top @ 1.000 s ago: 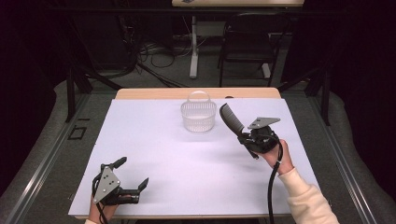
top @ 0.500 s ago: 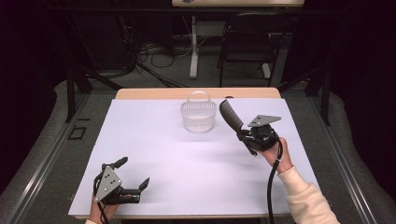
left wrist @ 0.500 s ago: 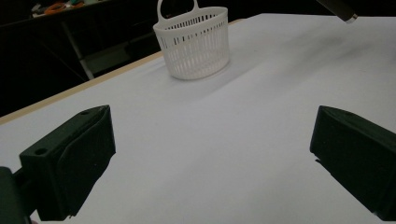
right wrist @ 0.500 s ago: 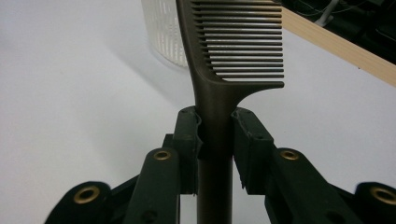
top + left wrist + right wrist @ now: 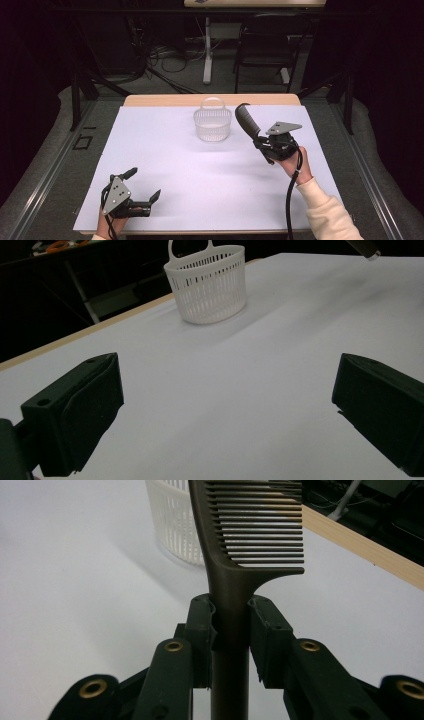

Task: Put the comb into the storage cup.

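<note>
A dark brown comb (image 5: 235, 555) is clamped by its handle in my right gripper (image 5: 231, 625), its teeth end pointing up and away. In the high view the comb (image 5: 246, 122) hangs in the air just right of a white slatted basket (image 5: 213, 125), with my right gripper (image 5: 262, 145) held above the table's right half. The basket (image 5: 209, 282) stands upright with its handle raised, and I can see nothing inside it. My left gripper (image 5: 142, 186) rests low at the table's front left, open, with bare white table between its fingers (image 5: 75, 415).
The table top (image 5: 200, 175) is covered in white, with a wooden edge (image 5: 165, 100) at the far side. Beyond it stand table legs, a chair and floor cables in the dark. A black cable (image 5: 289, 200) trails from my right gripper.
My right gripper with the comb has drifted slightly up and toward the basket. The left gripper has stayed in place.
</note>
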### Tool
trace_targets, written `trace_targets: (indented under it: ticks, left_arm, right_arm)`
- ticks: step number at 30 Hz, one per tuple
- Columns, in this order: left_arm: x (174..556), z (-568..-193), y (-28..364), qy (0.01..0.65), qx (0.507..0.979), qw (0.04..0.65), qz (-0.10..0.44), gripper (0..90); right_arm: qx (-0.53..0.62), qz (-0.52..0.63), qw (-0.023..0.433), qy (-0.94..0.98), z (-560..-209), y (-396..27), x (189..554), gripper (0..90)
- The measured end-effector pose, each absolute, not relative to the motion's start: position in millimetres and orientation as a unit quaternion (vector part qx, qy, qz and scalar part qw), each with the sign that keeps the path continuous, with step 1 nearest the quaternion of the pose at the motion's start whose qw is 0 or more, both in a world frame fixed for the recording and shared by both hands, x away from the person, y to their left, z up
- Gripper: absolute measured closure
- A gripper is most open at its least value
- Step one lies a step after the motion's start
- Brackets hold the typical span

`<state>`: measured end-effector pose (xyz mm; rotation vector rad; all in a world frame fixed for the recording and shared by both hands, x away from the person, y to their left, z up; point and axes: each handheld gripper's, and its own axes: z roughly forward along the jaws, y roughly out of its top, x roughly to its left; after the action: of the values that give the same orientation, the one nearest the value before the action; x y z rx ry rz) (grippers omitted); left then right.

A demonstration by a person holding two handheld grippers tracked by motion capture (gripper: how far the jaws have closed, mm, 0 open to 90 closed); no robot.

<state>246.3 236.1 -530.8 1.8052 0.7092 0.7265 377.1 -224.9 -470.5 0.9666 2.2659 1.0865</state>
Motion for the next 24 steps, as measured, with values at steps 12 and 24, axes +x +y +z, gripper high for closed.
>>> trace_targets:
  ticks: [12, 24]
  left_arm:
    - [244.1, -530.0, 239.3, 0.296, 0.746, 0.512, 0.306, 0.0]
    - [244.7, -529.9, 239.1, 0.297, 0.745, 0.514, 0.306, 0.0]
  right_arm:
    - [0.34, 0.401, 0.229, 0.819, -464.4, -213.8, 383.4, 72.8]
    - [0.331, 0.409, 0.239, 0.816, -454.7, -206.3, 384.4, 72.8]
